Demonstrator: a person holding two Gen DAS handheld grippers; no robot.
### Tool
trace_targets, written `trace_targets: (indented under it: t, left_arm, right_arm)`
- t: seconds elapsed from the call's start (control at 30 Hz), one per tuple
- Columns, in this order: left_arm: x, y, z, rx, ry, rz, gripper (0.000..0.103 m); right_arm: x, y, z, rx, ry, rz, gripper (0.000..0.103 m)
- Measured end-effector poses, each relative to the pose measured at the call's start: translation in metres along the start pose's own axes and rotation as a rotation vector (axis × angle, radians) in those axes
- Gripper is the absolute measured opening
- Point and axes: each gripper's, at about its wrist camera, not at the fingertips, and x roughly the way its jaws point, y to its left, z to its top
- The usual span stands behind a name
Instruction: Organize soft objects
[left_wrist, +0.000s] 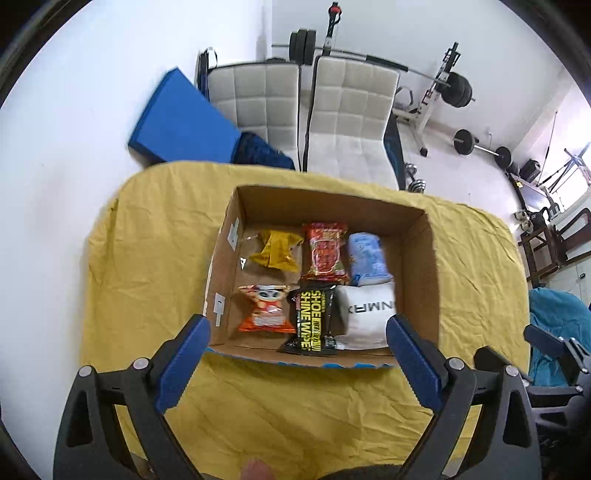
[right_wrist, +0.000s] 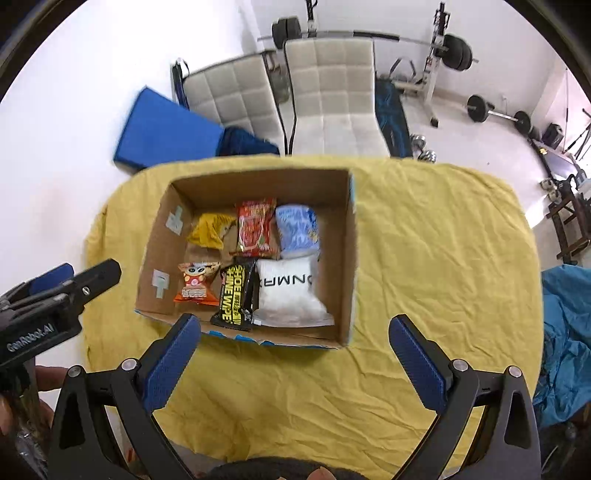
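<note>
Soft packets: six in all, every one lying inside the cardboard box (left_wrist: 428, 266), in two rows of three.
Far row: one crumpled yellow packet (left_wrist: 275, 250) at the left, one red snack packet (left_wrist: 325, 253) in the middle, one light blue packet (left_wrist: 367, 258) at the right; the red one touches the blue one.
Near row: one orange snack packet (left_wrist: 264, 308) with a cartoon face at the left, one black shoe-wipes packet (left_wrist: 312, 319) with yellow lettering in the middle, one white pouch (left_wrist: 365, 315) with black letters at the right; the black packet overlaps the white pouch's edge.
Box: one, open-topped, standing on the yellow cloth (left_wrist: 295, 406), toward the cloth's left half in the right wrist view; blue print along its near bottom edge.
Left gripper (left_wrist: 299, 365): one, jaws spread wide and holding nothing, hovering above the cloth just short of the box's near wall.
Right gripper (right_wrist: 295, 356): one, jaws spread wide and holding nothing, above the cloth near the box's front right corner.
Table cover: one wrinkled yellow cloth under the box.
Chairs: two white quilted chairs (left_wrist: 351, 122) side by side beyond the table.
Mat: one blue mat (left_wrist: 177, 118) leaning by the left chair.
Gym gear: one barbell rack (left_wrist: 439, 92) with plates against the far wall.
</note>
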Motion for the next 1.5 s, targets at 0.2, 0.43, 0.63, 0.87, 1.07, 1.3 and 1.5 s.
trace_targets:
  t: [0.2, 0.43, 0.63, 0.87, 1.07, 1.3, 1.5]
  left_arm:
    - [-0.046, -0.013, -0.005, 0.017, -0.084, 0.029, 0.102]
    - [-0.083, -0.023, -0.011, 0.019, -0.121, 0.024, 0.102]
    - [-0.106, -0.030, -0.018, 0.029, -0.152, 0.037, 0.102]
    - [-0.125, -0.031, -0.024, 0.019, -0.177, 0.044, 0.102]
    - [-0.132, -0.034, -0.028, 0.024, -0.185, 0.053, 0.102]
    - [-0.134, -0.031, -0.033, 0.006, -0.185, 0.052, 0.102]
    - [-0.134, -0.032, -0.039, 0.002, -0.170, 0.050, 0.102]
  right_arm:
    - [-0.048, -0.010, -0.006, 0.003, -0.034, 0.001, 0.103]
    - [-0.097, -0.012, -0.015, 0.007, -0.090, 0.012, 0.103]
    - [-0.119, -0.012, -0.019, 0.006, -0.105, 0.005, 0.103]
    - [-0.132, -0.015, -0.022, 0.003, -0.120, -0.012, 0.103]
    - [-0.142, -0.016, -0.023, 0.001, -0.145, -0.022, 0.103]
    - [-0.147, -0.014, -0.023, -0.002, -0.153, -0.026, 0.103]
    - [-0.151, -0.011, -0.024, -0.011, -0.158, -0.035, 0.103]
